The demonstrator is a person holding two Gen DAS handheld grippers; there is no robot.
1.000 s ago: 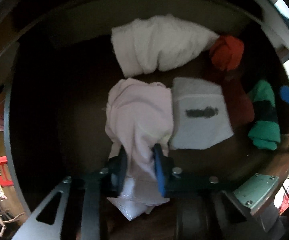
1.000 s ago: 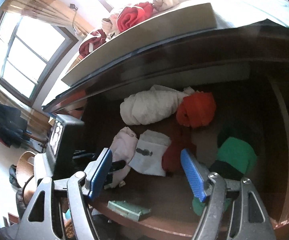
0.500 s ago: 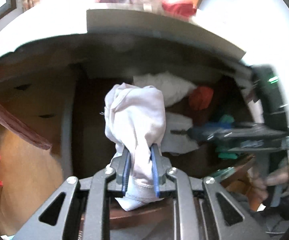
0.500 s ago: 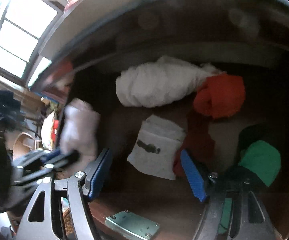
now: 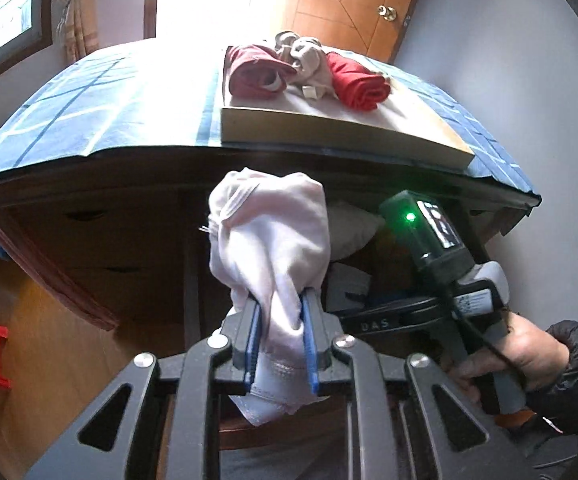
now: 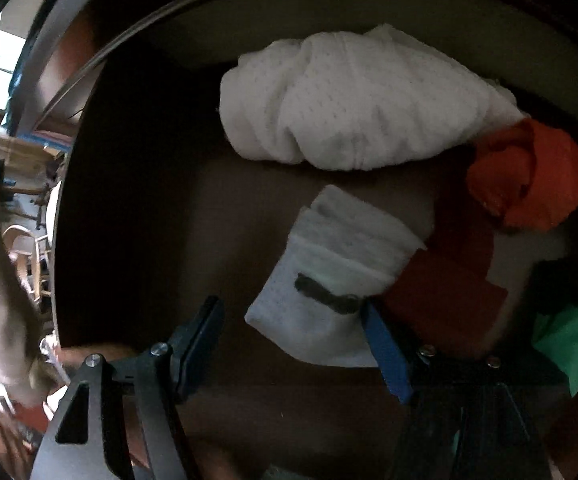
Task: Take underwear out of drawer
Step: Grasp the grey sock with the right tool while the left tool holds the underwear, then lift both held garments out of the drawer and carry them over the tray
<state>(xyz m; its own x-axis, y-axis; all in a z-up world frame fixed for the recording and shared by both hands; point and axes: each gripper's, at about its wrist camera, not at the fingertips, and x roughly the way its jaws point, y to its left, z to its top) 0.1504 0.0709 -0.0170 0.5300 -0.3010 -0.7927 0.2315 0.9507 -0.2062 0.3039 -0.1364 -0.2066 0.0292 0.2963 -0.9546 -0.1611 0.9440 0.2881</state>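
Pale pink underwear (image 5: 273, 240) clamped in left gripper (image 5: 281, 344); right gripper (image 6: 293, 344) agape over drawer (image 6: 137, 208) ("DAS" lettering).

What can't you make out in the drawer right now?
- Left wrist view: the drawer interior is mostly hidden behind the held pale underwear.
- Right wrist view: the green garment is cut off by the edge.
- Right wrist view: drawer corners are too dark to read.

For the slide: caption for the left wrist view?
Left gripper shut on pale underwear, lifted before the dresser.
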